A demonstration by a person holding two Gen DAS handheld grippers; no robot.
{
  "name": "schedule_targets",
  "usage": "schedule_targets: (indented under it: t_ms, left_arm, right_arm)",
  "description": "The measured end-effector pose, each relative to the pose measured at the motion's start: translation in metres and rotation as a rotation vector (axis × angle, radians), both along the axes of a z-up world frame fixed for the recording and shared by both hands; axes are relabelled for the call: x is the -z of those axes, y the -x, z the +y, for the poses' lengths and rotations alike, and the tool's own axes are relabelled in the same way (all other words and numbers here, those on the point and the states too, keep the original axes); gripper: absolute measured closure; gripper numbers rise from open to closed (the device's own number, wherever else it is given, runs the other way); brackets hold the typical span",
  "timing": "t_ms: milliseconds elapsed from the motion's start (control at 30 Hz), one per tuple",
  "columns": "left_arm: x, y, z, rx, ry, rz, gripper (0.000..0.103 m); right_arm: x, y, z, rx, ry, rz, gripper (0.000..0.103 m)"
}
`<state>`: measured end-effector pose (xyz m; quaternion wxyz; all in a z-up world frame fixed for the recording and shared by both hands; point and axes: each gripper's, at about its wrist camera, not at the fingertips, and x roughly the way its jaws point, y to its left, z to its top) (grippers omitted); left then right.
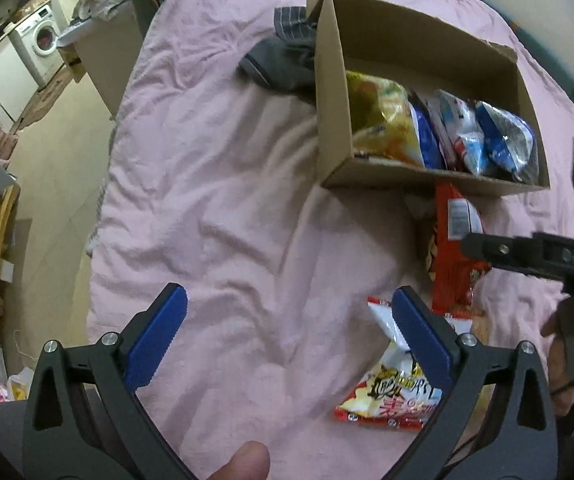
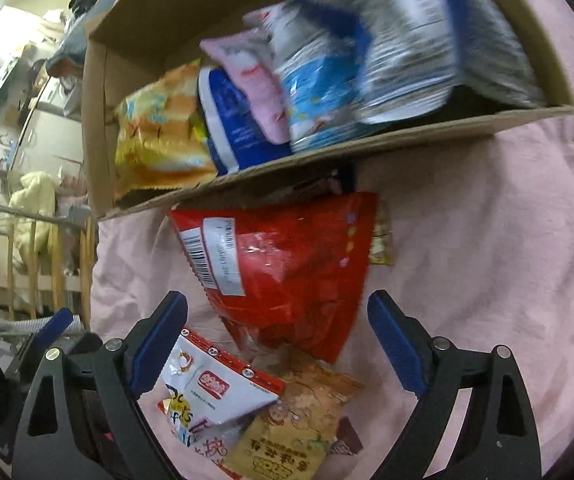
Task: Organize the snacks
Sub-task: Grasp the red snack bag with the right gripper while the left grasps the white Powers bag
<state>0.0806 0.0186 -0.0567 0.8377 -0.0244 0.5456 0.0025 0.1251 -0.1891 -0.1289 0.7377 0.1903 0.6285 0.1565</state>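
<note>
Cardboard box (image 2: 135, 92) on pink blanket (image 1: 227, 200), packed with upright snack bags: yellow bag (image 2: 159, 144) at left end, blue and white ones beside it. Red bag (image 2: 287, 264) lies just outside box's near wall. White-red packet (image 2: 215, 388) and tan packet (image 2: 299, 420) nearer me. My right gripper (image 2: 277, 320) spread wide over red bag, gripping nothing. My left gripper (image 1: 289, 316) released, over blanket; right pad overlaps white-red packet (image 1: 391, 388).

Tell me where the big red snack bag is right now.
The red bag lies on the pink blanket, outside the cardboard box, against its near wall. In the right wrist view it sits centre, just ahead of the open right gripper.
</note>
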Motion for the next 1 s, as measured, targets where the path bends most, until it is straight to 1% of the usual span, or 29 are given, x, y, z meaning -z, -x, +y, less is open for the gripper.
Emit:
schedule_targets:
  t_ms: [133,267,300,400,433,533,667,733,833,933,1000]
  left_arm:
    - [0.002,0.002,0.007,-0.009,0.007,0.004,0.002]
    - [0.004,0.001,0.011,-0.020,0.025,0.019,0.002]
    - [0.005,0.002,0.011,-0.017,0.028,0.021,0.002]
    - [0.005,0.002,0.008,-0.003,0.032,0.025,0.002]
    - [0.006,0.002,0.007,0.002,0.032,0.026,0.002]
    - [0.007,0.002,0.004,0.011,0.031,0.031,0.002]
    - [0.007,0.002,0.001,0.022,0.041,0.038,0.002]
    - [0.006,0.003,-0.001,0.030,0.048,0.036,0.002]
    - [0.006,0.003,-0.004,0.048,0.059,0.039,0.002]
    - [0.009,0.004,-0.007,0.071,0.116,0.067,0.002]
    - [0.015,0.005,-0.014,0.104,0.180,0.113,0.002]
  right_arm:
    - [0.009,-0.004,0.009,-0.011,0.074,0.002,0.009]
    - [0.022,-0.008,0.017,-0.045,0.086,0.026,0.010]
    - [0.020,-0.009,0.018,-0.047,0.087,0.025,0.013]
    - [0.018,-0.009,0.018,-0.059,0.089,0.015,0.032]
    - [0.017,-0.009,0.018,-0.061,0.088,0.010,0.034]
    - [0.011,-0.007,0.016,-0.076,0.086,-0.013,0.051]
    - [-0.003,0.000,0.009,-0.086,0.069,-0.060,0.053]
    - [-0.013,0.003,0.000,-0.066,0.045,-0.080,0.053]
    - [-0.030,0.008,-0.024,-0.032,0.005,-0.115,0.053]
    - [-0.042,0.014,-0.042,0.006,-0.021,-0.141,0.053]
    - [-0.048,0.017,-0.052,0.029,-0.036,-0.151,0.053]
